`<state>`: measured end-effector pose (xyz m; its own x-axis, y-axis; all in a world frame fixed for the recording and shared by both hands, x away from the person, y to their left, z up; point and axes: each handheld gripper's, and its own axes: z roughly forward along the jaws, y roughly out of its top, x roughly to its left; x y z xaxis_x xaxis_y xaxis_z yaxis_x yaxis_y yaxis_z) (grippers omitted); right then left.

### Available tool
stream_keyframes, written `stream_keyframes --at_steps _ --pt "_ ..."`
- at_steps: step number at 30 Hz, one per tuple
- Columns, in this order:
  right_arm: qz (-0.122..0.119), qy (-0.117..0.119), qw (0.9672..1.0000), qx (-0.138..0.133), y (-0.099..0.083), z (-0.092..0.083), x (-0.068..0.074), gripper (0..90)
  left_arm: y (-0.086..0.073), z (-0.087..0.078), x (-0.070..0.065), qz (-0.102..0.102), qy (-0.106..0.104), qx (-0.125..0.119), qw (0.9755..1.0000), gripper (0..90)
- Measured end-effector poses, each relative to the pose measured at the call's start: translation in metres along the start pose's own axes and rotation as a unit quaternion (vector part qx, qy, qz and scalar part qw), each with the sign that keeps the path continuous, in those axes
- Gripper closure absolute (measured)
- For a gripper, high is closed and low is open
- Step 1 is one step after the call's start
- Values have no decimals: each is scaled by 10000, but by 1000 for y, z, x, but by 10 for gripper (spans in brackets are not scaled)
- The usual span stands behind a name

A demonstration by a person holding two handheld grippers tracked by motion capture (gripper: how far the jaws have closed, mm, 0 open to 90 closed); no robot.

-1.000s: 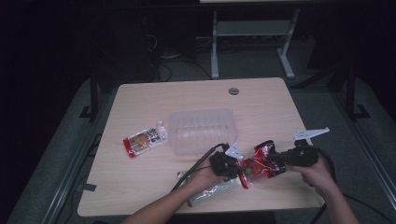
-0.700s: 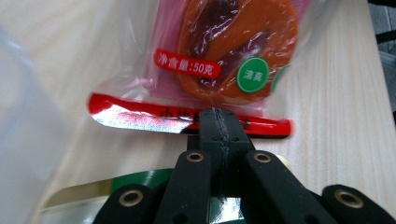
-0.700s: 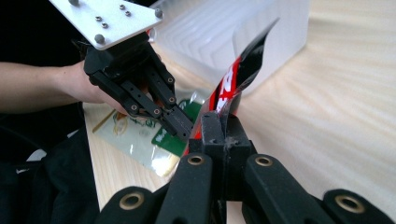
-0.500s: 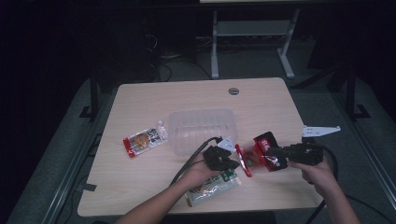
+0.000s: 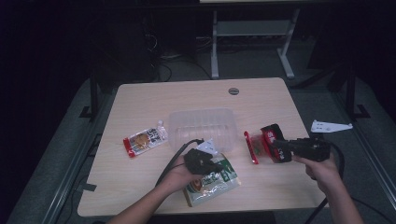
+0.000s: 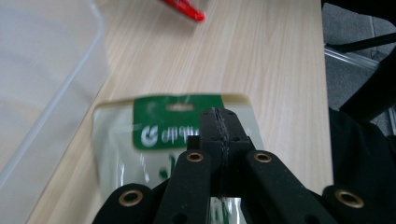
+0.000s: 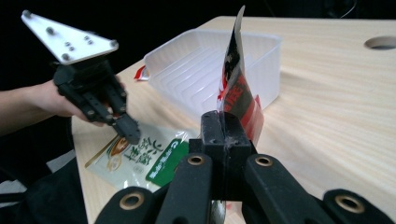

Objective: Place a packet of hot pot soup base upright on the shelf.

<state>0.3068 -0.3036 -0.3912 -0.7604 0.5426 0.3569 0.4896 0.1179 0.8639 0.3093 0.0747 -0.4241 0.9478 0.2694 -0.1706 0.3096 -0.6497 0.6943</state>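
1. Presently: right hand-held gripper [image 5: 276,143] clamped on red packet [image 5: 266,142], jaws pressed together on its lower edge; packet lifted off desk [image 5: 261,93], standing on edge, right of clear plastic container [image 5: 202,128] in high view.
2. Right gripper view: red packet [image 7: 238,93] upright between jaws, clear plastic container [image 7: 210,70] behind it.
3. Left hand-held gripper [image 5: 218,164] jaws together, nothing between them; tips over top edge of green-and-white packet [image 5: 212,182]. Contact with packet: cannot tell.
4. Green-and-white packet flat on desk, just in front of container, toward person's side; left gripper view shows green header strip [image 6: 177,121] beneath closed jaws, container wall [image 6: 46,93] at left.
5. Left hand-held gripper [image 7: 132,131] seen from right gripper view above green-and-white packet [image 7: 140,158], grey plate on top.
6. Third packet, red and orange [image 5: 144,140], flat on desk left of container, well apart from both grippers.
7. Round hole [image 5: 234,91] in desk beyond container.
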Motion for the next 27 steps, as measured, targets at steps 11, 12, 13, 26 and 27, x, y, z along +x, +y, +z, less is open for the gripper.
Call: stream_keyframes --at_steps 11,12,13,26,27 --pt "-66 -305 9993 -200 24 -4 2 900 -49 -57 7 -448 240 16 9987 786" --pt "-90 -316 9993 -204 27 -3 2 900 -54 -63 8 -513 272 3 9983 766" --pt "-93 -336 9992 -219 29 -2 3 900 -59 -68 9 -547 322 -12 9980 745" --pt "-222 -376 9982 -410 63 11 8 900 -110 -117 16 -1127 873 -169 9896 495" --pt "-228 -383 9982 -410 66 12 9 900 -113 -119 16 -1163 904 -172 9889 486"
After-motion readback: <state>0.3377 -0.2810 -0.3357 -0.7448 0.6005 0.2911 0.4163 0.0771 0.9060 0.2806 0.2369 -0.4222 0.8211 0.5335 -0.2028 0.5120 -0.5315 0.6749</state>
